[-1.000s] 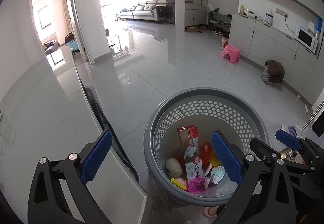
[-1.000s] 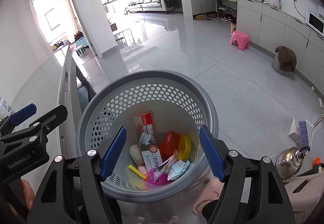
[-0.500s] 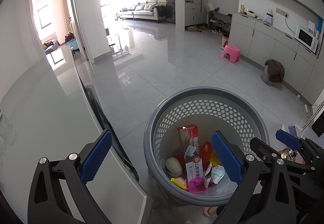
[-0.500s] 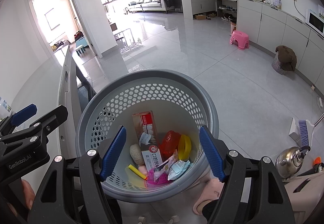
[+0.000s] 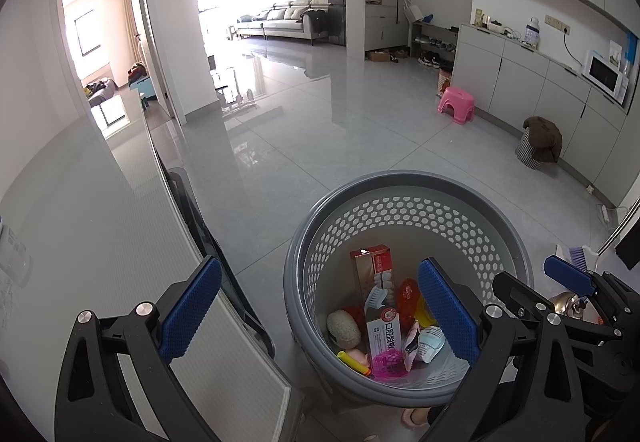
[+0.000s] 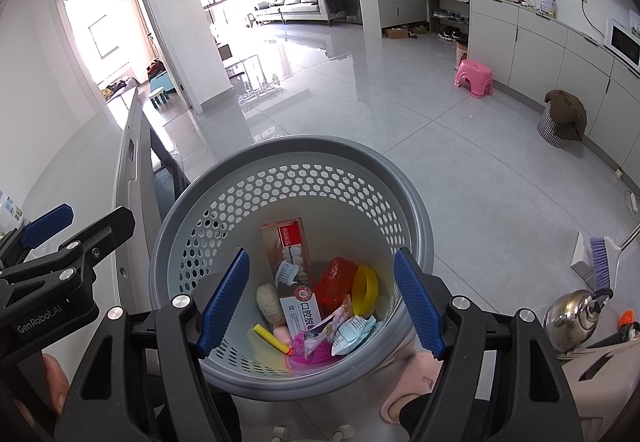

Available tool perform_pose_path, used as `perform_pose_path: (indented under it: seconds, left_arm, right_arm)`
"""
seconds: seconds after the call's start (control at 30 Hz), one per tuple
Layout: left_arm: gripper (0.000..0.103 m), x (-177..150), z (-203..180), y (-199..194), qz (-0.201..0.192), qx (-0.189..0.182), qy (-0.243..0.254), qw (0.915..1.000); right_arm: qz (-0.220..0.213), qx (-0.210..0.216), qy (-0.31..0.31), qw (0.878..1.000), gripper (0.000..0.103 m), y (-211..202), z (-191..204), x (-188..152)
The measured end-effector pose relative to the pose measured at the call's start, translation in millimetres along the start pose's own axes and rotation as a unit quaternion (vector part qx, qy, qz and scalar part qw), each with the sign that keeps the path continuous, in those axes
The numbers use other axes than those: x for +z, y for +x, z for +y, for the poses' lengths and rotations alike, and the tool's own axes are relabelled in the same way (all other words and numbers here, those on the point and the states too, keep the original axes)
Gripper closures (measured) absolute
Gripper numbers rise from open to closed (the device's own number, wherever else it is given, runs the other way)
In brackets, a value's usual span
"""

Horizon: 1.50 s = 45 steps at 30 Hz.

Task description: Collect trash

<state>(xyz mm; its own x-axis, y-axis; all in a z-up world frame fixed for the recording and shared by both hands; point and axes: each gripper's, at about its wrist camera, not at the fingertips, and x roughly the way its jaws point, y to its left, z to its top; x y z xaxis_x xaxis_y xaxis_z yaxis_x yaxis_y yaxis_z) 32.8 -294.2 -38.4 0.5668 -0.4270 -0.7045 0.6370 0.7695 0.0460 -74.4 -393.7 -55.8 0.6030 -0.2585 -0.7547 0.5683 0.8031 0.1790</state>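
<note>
A grey perforated basket stands on the floor below both grippers. Inside lie a toothpaste box, a red wrapper, a yellow ring, a beige sponge, a pink mesh piece and small packets. My right gripper hovers over the basket's mouth, open, with nothing between its blue pads. My left gripper is held open too and empty, straddling the basket's left rim and the table edge.
A grey table lies at the left with a dark chair tucked beside it. A kettle and a broom sit at the right. A pink stool, a covered basket and cabinets stand further off on the tiled floor.
</note>
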Motion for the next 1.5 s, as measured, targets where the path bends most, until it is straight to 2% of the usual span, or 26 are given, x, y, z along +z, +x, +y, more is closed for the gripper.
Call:
perform_pose_path:
  seconds: [1.5]
  left_arm:
    - [0.006, -2.7, 0.8, 6.1, 0.009, -0.002, -0.006, 0.9999]
  right_arm:
    - [0.001, 0.0, 0.0, 1.0, 0.032, -0.2, 0.0, 0.2]
